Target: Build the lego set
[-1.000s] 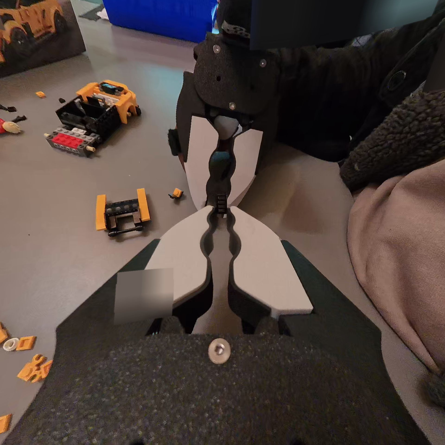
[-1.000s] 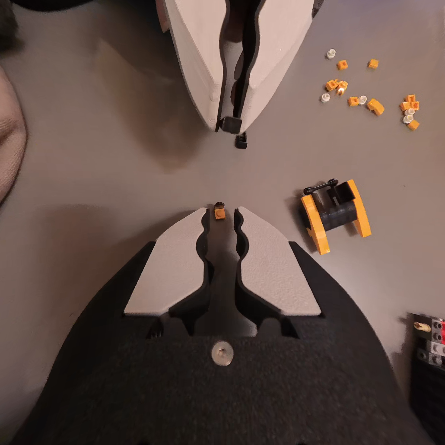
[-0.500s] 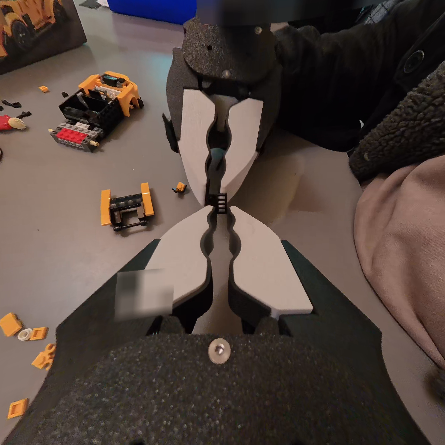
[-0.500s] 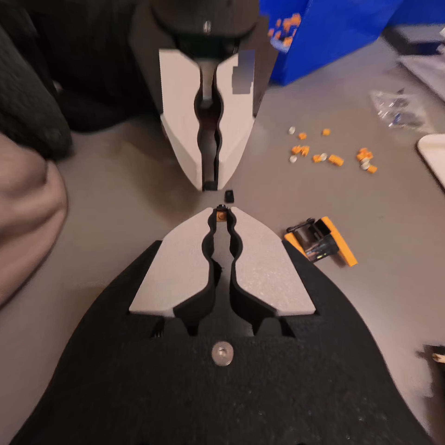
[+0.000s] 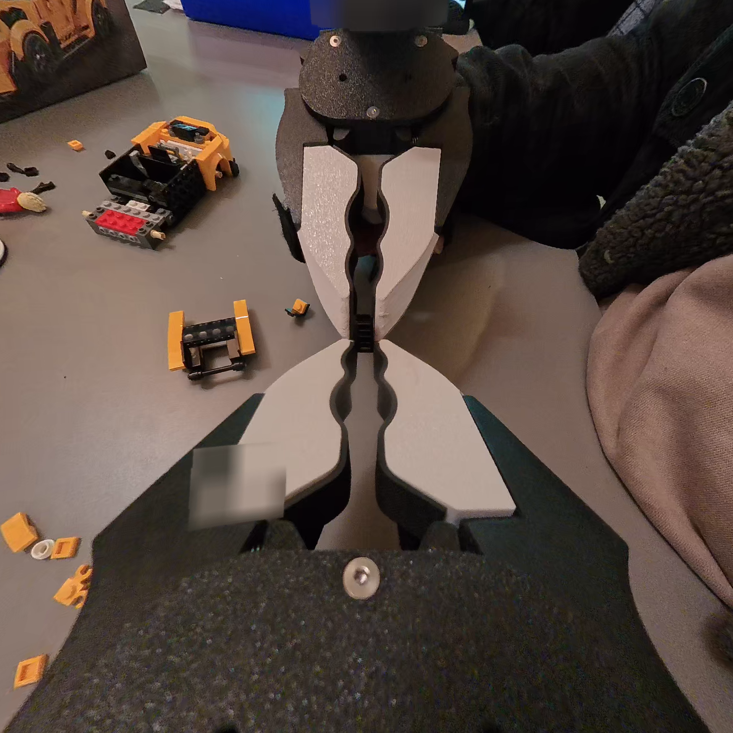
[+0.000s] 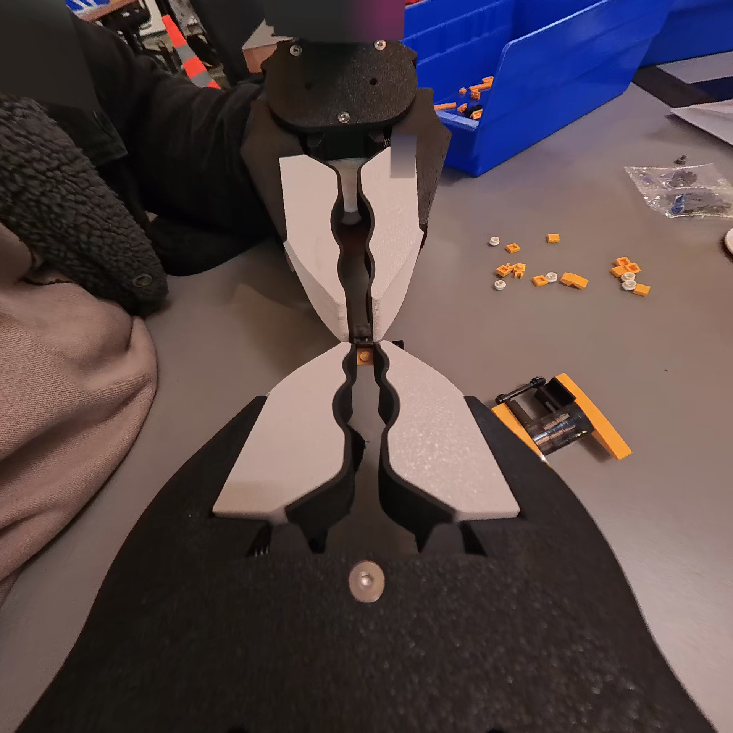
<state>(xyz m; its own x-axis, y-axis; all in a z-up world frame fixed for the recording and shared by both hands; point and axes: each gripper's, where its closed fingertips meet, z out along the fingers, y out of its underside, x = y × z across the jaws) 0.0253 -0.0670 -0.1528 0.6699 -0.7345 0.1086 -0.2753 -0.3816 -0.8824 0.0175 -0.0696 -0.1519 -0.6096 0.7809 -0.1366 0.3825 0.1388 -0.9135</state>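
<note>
Meeting tip to tip above the table [image 5: 99,396], both grippers hold parts for joining: left gripper [image 5: 361,349] nearly closed on a black grille [image 5: 364,331], right gripper [image 6: 365,351] pinching an orange stud [image 6: 364,355]. Beyond lie a bumper [image 5: 210,341] and chassis [image 5: 158,186], likely awaiting them.

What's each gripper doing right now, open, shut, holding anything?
Left gripper: shut on a small black ridged piece.
Right gripper: shut on a small orange piece.

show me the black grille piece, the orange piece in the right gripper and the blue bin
black grille piece [image 5: 364,332], left wrist view, its ribbed face
orange piece [image 6: 364,355], right wrist view, its studded top
blue bin [image 6: 555,99], right wrist view, its front wall
</note>
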